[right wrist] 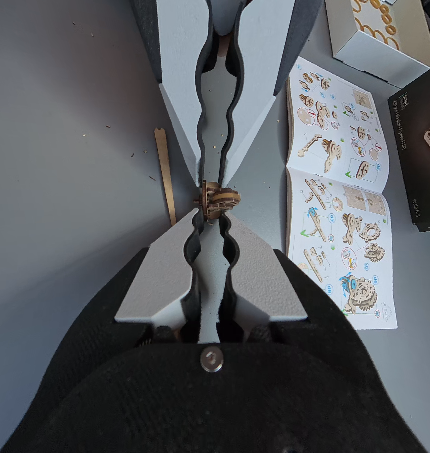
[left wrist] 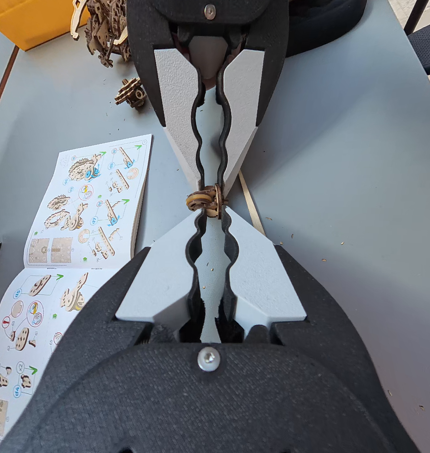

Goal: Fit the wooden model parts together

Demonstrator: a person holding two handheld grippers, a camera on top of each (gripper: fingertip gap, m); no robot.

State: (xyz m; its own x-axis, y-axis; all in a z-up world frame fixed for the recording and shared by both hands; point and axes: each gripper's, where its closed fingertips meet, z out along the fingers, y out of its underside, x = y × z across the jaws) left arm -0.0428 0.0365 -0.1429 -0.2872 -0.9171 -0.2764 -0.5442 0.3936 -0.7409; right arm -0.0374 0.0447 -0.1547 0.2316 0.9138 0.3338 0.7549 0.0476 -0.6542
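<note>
A small wooden assembly (left wrist: 206, 202), a thin upright disc joined to a thicker wheel with a yellow band, hangs above the grey table (left wrist: 331, 171). My left gripper (left wrist: 212, 215) comes from below in its own view and its fingertips pinch the assembly's lower edge. My right gripper (left wrist: 212, 185) comes from above, tip to tip with the left, and pinches the upper edge. In the right wrist view the assembly (right wrist: 216, 201) sits between my right gripper (right wrist: 209, 218) and the left gripper (right wrist: 210, 180). Which piece each one grips I cannot tell.
An open instruction booklet (left wrist: 86, 208) (right wrist: 336, 196) lies beside the grippers. A flat wooden stick (left wrist: 250, 203) (right wrist: 165, 171) lies under them. A small gear cluster (left wrist: 130, 94), a larger built model (left wrist: 106, 31), a yellow box (left wrist: 30, 22), a white box (right wrist: 375, 36) and a dark box (right wrist: 420, 159) line the edges. Left and right tips are no more than a few centimetres apart. Both grippers' tips are roughly 25 cm from the larger built model (left wrist: 106, 31).
</note>
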